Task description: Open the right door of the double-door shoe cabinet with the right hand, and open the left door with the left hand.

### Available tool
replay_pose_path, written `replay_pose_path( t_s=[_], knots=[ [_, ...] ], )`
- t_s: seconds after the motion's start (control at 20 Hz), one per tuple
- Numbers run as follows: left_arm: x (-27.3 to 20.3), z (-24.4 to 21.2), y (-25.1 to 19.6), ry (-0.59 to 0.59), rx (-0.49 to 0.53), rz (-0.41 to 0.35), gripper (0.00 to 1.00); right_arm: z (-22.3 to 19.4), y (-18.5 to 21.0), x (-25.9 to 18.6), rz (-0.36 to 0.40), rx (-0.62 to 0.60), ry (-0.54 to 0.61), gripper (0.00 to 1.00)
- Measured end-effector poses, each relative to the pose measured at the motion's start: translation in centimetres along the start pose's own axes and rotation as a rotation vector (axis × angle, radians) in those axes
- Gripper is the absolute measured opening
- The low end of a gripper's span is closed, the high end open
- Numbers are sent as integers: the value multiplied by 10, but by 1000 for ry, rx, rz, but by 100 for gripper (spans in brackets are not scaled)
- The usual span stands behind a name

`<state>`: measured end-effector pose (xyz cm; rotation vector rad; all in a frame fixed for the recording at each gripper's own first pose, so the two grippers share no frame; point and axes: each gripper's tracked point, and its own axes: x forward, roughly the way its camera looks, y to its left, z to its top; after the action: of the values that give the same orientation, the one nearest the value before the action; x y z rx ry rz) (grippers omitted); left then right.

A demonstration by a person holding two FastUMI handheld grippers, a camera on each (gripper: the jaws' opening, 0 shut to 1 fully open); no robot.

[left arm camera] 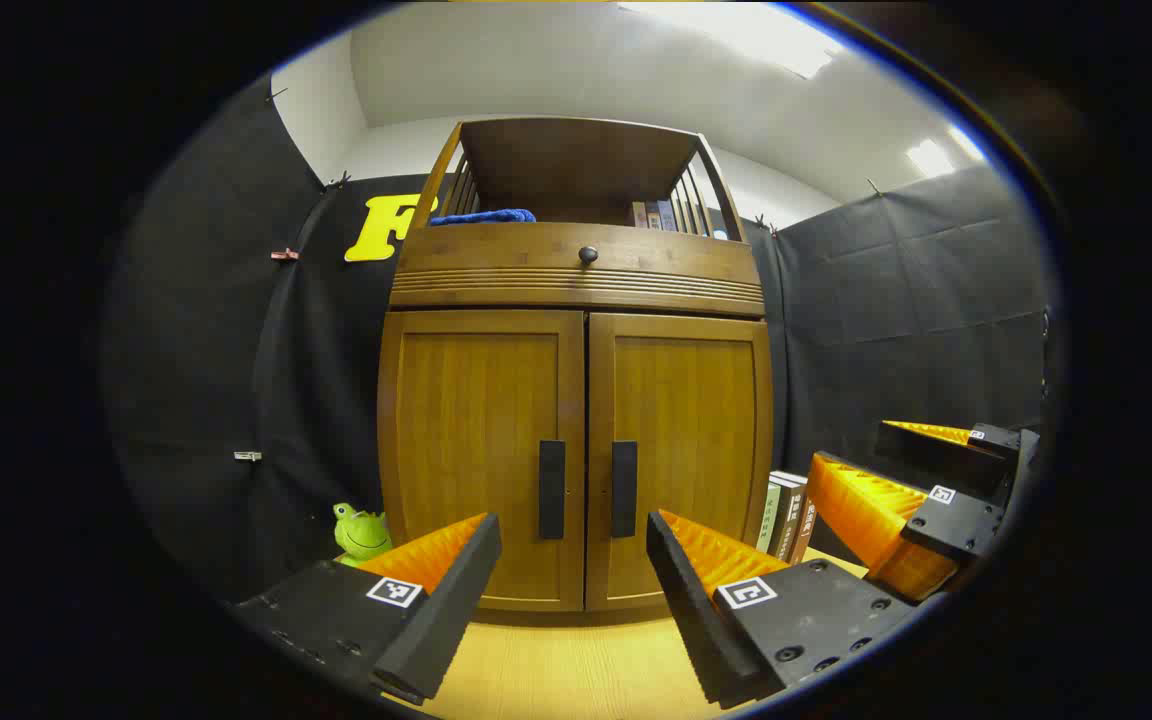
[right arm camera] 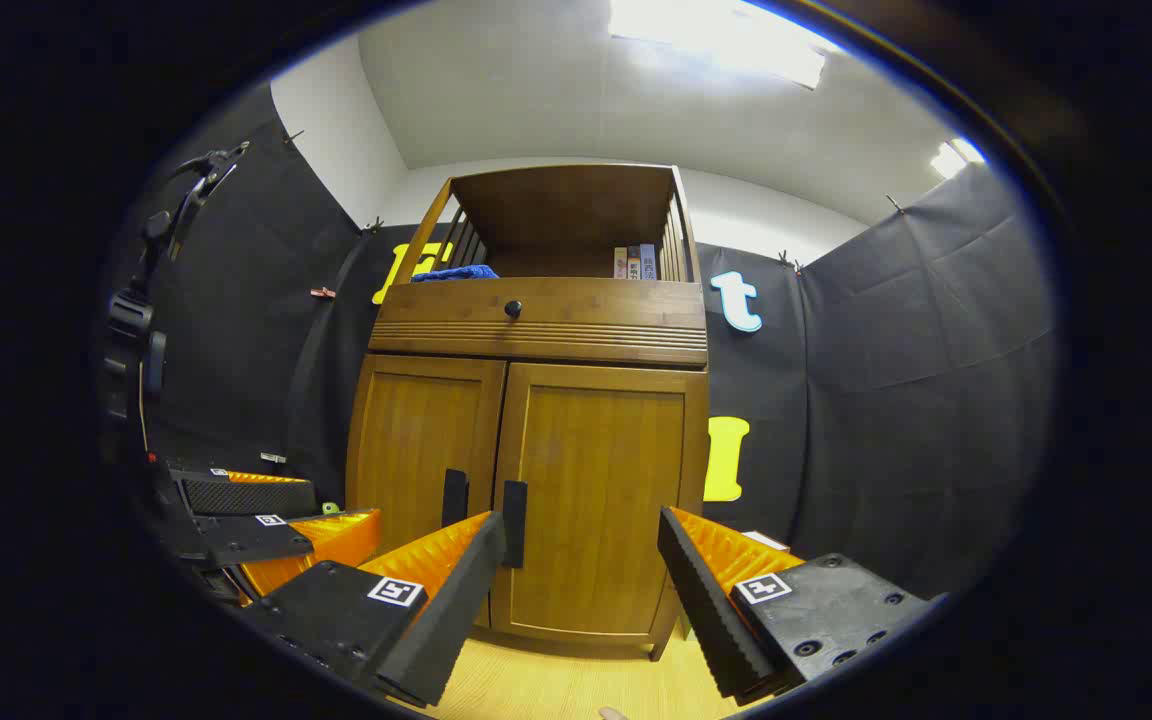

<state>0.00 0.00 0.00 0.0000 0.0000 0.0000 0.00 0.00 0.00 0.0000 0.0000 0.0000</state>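
Doors (left arm camera: 576, 450) sit shut before each spread-fingered hand-held gripper (left arm camera: 571, 600); book spines (left arm camera: 658, 214) unreadable.

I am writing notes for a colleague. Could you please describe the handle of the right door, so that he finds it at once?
Find the wooden shoe cabinet with two closed doors under a drawer. Two dark vertical handles sit side by side at the centre seam. The right door handle is the one right of the seam, on the side nearer the standing books.

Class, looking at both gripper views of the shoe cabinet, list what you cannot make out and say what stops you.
- Cabinet interior: hidden in both views by the shut left door and right door.
- Books beside the cabinet: left gripper view, partly covered by the right gripper.
- Books on the top shelf: too small to tell titles.
- Green toy: lower part hidden by the left gripper.
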Motion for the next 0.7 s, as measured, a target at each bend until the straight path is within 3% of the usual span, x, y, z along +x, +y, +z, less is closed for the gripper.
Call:
replay_pose_path(
  t_s=[0.15,0.2,0.5,0.55,0.7],
  knots=[
    [3,0,-2,3,6,3,87,-2,0,0,10,8,13,97],
    [4,0,-2,4,7,3,92,-2,0,-1,12,8,15,95],
    [3,2,-3,1,-4,1,92,2,-5,-4,9,15,5,97],
    [3,2,-3,1,-4,0,87,4,-5,-5,9,21,2,97],
    [3,0,-3,6,2,1,92,7,-8,-6,8,40,-5,95]
  ],
)
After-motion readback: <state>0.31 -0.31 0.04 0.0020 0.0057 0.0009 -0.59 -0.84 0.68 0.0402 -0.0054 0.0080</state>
